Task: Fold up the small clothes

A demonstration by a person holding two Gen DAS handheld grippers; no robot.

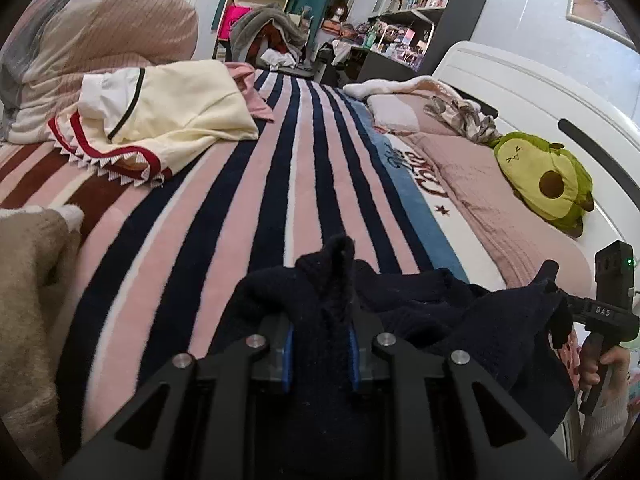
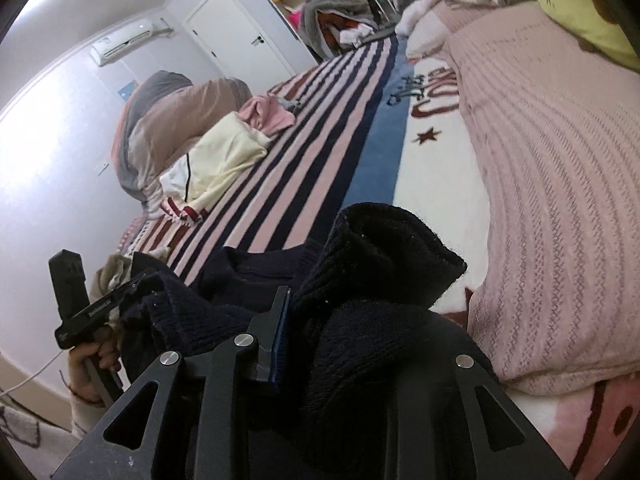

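Observation:
A dark navy knitted garment [image 1: 440, 312] hangs bunched between both grippers over the near edge of the striped bed blanket [image 1: 240, 200]. My left gripper [image 1: 322, 344] is shut on one edge of it, the knit pinched between the blue pads. My right gripper [image 2: 316, 320] is shut on another edge of the garment [image 2: 380, 264]; its right finger is hidden under the cloth. The right gripper also shows at the far right of the left wrist view [image 1: 608, 308], and the left gripper at the left of the right wrist view [image 2: 84, 312].
A cream garment with red trim [image 1: 160, 120] and a pink garment [image 1: 248, 84] lie further up the blanket. A beige cloth [image 1: 28, 280] lies at left. A pink quilt [image 2: 560, 200], pillows and an avocado plush [image 1: 544, 176] lie right. A rolled duvet [image 1: 100, 40] sits at back left.

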